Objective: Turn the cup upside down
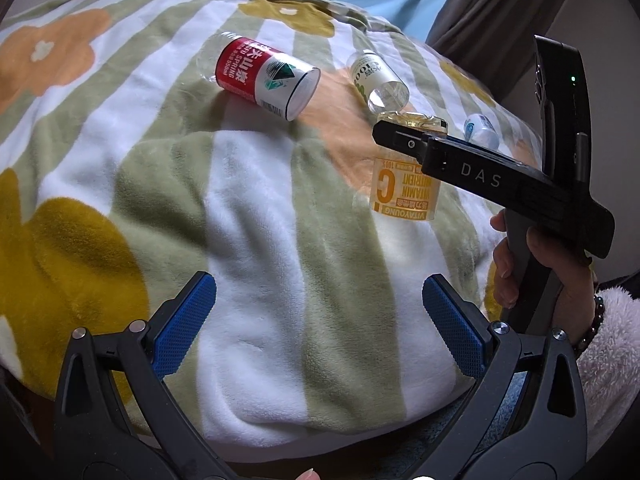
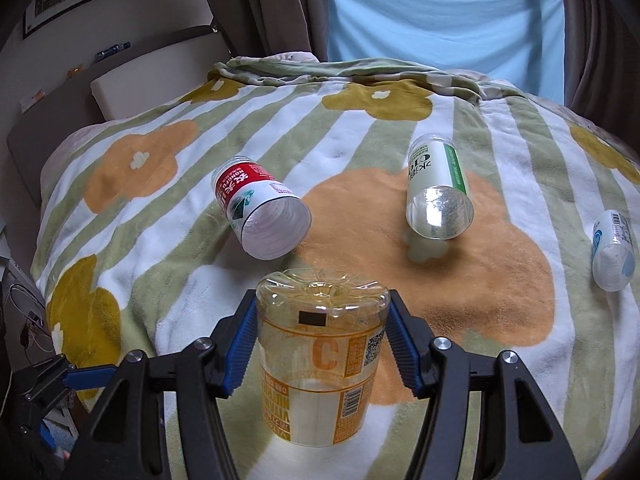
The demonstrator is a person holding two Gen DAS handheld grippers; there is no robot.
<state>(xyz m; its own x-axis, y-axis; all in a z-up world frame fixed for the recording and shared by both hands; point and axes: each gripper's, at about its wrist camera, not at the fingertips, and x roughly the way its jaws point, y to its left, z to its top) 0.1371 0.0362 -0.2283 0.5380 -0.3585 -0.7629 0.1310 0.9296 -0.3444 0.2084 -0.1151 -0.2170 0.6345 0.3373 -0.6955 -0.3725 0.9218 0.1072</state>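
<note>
A clear cup with an orange "Vitamin C" label [image 2: 320,364] is held upside down, base up, between the blue pads of my right gripper [image 2: 322,342], just above the blanket. In the left wrist view the same cup [image 1: 406,186] shows at the right, with the right gripper [image 1: 404,130] clamped near its upturned base. My left gripper [image 1: 318,320] is open and empty over the blanket's near part.
A striped flower blanket [image 2: 360,128] covers the bed. A red-label cup [image 2: 260,212], a green-label cup [image 2: 438,196] and a blue-label cup [image 2: 612,250] lie on their sides. Curtains and a headboard stand behind.
</note>
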